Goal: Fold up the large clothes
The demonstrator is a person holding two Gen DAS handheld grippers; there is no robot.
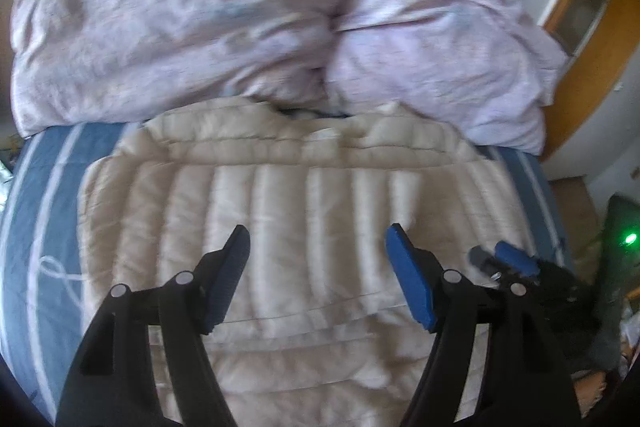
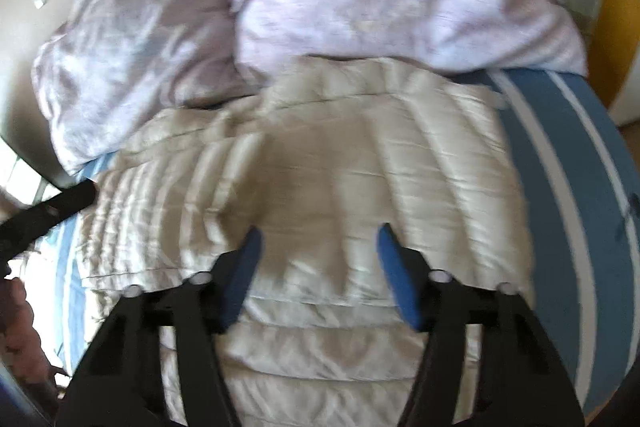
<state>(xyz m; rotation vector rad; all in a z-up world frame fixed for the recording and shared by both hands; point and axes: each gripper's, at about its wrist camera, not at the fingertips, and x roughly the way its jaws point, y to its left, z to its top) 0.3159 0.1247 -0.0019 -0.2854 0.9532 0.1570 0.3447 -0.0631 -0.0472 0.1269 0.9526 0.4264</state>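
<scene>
Quilted jacket (image 1: 280, 227) lies flat on striped bed sheet (image 1: 48, 211), under both grippers, ribs running 6 to 12 o'clock. Left gripper (image 1: 316, 239) spread, empty, over jacket middle. Right gripper (image 2: 318, 239) parted, empty; near hem at 6 o'clock. Duvet (image 1: 200, 7) bunched at 12.
</scene>
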